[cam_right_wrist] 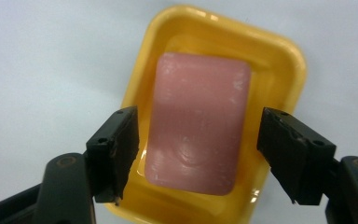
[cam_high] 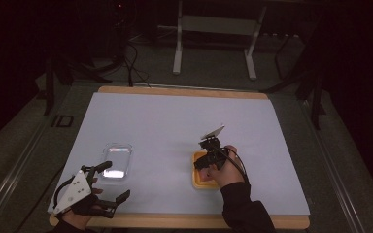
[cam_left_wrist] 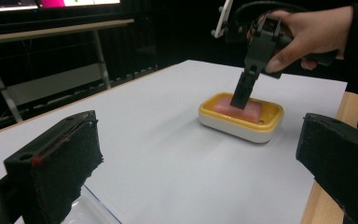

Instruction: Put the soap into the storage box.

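Right gripper, jaws apart astride the pink soap bar in the yellow dish; bar likely stiff, slippery; grip its long sides.

One pink soap bar — lying between the right gripper's fingers, a gap visible on either side. One yellow soap dish under that bar, spreading beyond both fingertips. One clear plastic lid just ahead of the left gripper's fingers, its edge showing below the near one. Two grippers in all — one per hand. Two hands, one sleeve seen clearly. One white mat, one wooden table beneath everything.
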A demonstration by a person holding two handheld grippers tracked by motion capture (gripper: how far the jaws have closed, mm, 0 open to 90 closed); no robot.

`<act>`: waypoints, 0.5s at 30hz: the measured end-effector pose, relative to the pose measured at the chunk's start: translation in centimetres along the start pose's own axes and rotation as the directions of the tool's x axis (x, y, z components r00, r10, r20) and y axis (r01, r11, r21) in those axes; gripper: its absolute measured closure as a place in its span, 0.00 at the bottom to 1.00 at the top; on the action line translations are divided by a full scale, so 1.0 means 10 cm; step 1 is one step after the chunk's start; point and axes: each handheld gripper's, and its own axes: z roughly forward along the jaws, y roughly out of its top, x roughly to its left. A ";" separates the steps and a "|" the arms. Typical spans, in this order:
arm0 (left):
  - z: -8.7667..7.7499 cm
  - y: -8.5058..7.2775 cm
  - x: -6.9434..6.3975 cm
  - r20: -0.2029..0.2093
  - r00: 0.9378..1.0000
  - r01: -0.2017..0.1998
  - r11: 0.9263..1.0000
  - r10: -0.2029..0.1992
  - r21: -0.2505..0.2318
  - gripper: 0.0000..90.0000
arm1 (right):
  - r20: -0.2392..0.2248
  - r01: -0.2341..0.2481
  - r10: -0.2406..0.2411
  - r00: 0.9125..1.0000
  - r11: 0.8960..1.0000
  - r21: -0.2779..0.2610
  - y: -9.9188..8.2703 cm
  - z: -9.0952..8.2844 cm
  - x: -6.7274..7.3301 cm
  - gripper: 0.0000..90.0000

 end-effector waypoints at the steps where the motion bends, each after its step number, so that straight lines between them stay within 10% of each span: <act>1: 0.00 0.00 0.00 0.001 1.000 0.001 1.000 -0.001 0.002 0.00 | 0.004 0.011 -0.011 1.000 1.000 -0.007 0.00 -0.03 -0.01 0.31; 10: 0.03 -0.01 0.00 0.007 1.000 0.001 1.000 -0.001 0.015 0.00 | -0.099 0.075 -0.081 0.992 0.995 -0.066 0.03 -0.26 -0.20 0.14; 15: 0.03 -0.02 0.01 0.008 1.000 0.004 1.000 -0.004 0.019 0.00 | -0.080 0.126 -0.132 0.988 0.989 -0.074 0.03 -0.27 -0.26 0.14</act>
